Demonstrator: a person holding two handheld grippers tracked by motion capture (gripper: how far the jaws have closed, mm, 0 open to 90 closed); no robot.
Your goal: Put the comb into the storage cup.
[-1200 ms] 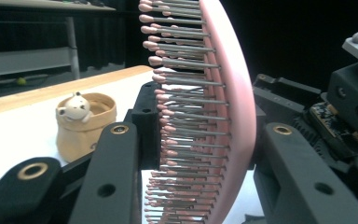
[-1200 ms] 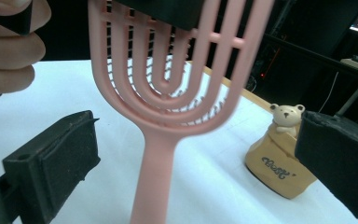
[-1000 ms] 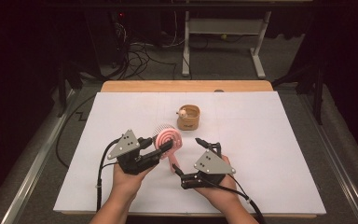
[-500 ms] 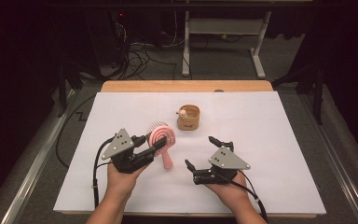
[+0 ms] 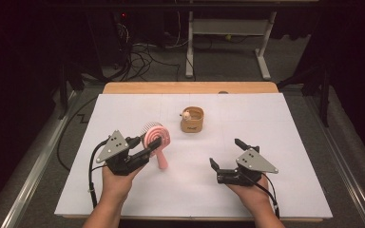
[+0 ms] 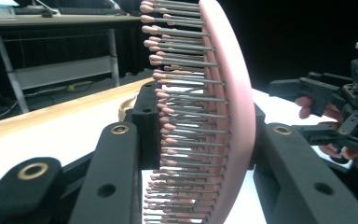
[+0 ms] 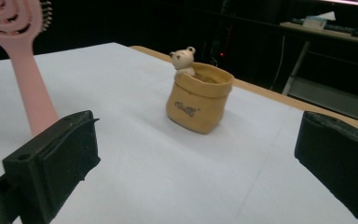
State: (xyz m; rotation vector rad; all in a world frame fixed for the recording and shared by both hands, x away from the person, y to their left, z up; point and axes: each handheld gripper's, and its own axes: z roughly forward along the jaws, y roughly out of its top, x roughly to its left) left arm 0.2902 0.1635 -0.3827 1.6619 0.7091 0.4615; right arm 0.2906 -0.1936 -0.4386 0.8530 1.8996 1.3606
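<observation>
A pink hairbrush (image 5: pixel 156 137) stands handle-down on the white table, with my left gripper (image 5: pixel 146 145) shut on its round head. In the left gripper view the bristled head (image 6: pixel 223 116) sits edge-on between the two black jaws of my left gripper (image 6: pixel 203 128). My right gripper (image 5: pixel 225 153) is at the front right, open, apart from the brush. Its jaws stand wide in the right gripper view (image 7: pixel 196 158), with nothing between them. Beyond them are a small tan pot with a bear figure (image 7: pixel 198 100) and the brush handle (image 7: pixel 28 88).
The tan pot (image 5: pixel 192 119) stands near the middle back of the white sheet (image 5: pixel 285 137). A wooden table edge (image 5: pixel 190 87) runs along the back. Cables and a desk frame (image 5: pixel 228 38) lie on the floor beyond. The right gripper (image 6: pixel 335 107) shows in the left gripper view.
My right gripper has drawn away from the brush handle to the right. The left gripper has kept its hold on the brush head and drifted slightly left.
</observation>
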